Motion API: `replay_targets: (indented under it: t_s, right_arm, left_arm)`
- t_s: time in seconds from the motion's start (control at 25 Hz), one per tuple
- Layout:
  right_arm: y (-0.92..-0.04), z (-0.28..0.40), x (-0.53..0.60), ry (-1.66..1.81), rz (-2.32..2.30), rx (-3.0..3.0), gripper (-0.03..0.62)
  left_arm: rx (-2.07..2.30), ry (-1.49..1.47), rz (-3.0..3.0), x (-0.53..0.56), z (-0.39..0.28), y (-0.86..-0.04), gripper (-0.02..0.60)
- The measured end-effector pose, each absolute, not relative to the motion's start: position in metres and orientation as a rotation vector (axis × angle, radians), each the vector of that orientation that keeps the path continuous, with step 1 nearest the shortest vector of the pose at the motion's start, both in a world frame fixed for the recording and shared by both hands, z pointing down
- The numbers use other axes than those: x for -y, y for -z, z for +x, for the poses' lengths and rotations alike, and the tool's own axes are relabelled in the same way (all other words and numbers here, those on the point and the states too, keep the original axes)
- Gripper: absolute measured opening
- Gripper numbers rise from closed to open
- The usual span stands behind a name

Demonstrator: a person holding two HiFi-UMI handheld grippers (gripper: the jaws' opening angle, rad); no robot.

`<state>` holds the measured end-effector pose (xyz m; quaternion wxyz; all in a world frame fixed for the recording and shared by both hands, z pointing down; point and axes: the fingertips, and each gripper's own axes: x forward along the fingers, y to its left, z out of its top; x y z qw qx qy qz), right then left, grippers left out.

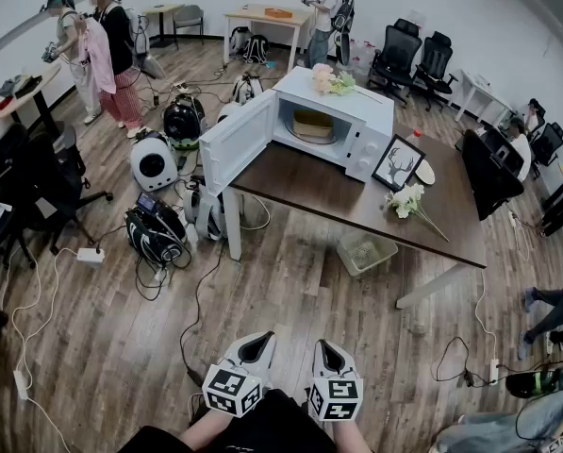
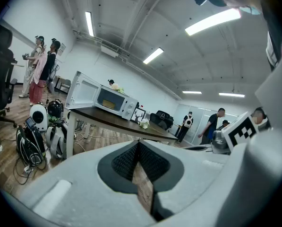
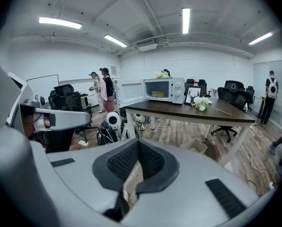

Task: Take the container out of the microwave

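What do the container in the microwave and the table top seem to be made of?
The container: tan with ringed sides, perhaps bamboo or woven fibre; it is too small to be sure. The table top: dark brown with a dull sheen, probably wood or a wood-look laminate.

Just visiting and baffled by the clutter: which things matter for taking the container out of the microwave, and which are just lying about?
For the job: microwave, its open door, container inside, left gripper, right gripper.
Lying about: deer picture, flowers on the table, basket beneath it, backpacks.
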<state>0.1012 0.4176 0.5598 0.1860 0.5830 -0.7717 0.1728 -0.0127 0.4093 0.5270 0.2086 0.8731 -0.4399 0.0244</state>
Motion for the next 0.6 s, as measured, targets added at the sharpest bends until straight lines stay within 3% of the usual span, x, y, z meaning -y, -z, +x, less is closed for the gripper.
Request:
replay_targets:
  t_s: [0.6]
  right_arm:
    - [-0.555,0.095,-0.371,-0.617,1.696,2.232,0.006]
  left_arm:
    - [1.144,-0.078,2.466,-0.358,-0.013,-0.528,0.009]
